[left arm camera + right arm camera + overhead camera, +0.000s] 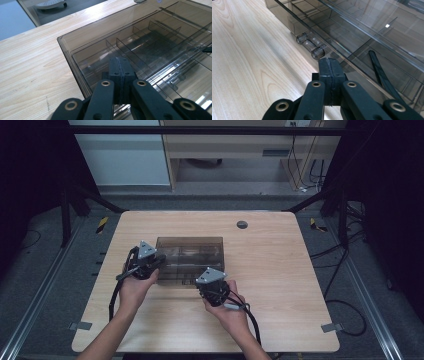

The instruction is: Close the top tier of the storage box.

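Light wooden table [280,285] carries a smoky transparent plastic compartment box [190,251] left of centre. Left gripper [121,65], jaws pressed together and empty, sits at its left edge; right gripper [329,65], likewise closed and empty, points at its clear cylindrical hinge [310,46].

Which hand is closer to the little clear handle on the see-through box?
Probably the right. The right gripper, jaws shut, sits just short of the clear handle on the box. The left gripper, also shut, is over the box's left corner.
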A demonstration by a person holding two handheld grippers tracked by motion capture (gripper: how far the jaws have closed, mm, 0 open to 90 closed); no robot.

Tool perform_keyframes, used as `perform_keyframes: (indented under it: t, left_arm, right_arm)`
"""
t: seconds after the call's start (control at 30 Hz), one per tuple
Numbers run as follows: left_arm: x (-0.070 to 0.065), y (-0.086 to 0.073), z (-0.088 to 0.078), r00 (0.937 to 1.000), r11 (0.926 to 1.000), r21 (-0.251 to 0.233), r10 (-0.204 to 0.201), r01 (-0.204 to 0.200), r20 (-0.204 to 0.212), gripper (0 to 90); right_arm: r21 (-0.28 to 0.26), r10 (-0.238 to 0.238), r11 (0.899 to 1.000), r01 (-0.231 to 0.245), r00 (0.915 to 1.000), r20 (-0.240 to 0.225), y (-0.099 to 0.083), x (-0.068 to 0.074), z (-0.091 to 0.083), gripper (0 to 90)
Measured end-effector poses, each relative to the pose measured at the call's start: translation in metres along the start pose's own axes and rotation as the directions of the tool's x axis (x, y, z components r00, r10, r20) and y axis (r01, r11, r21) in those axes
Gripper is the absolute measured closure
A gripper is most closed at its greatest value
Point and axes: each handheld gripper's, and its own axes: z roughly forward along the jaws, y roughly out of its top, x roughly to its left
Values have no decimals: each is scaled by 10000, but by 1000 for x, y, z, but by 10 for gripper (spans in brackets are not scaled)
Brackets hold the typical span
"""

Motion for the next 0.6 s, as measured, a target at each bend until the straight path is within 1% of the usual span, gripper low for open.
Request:
perform_keyframes:
  t: [0.17,0.6]
  left_arm:
    - [0,0,0,10000,10000,-9,-17,17,6,897]
    - [0,0,0,10000,10000,-10,-22,22,15,897]
  right_arm:
    - [13,-73,10000,73,9999,71,3,-3,3,900]
    - [-51,-101,9999,102,9998,145,9,-4,9,900]
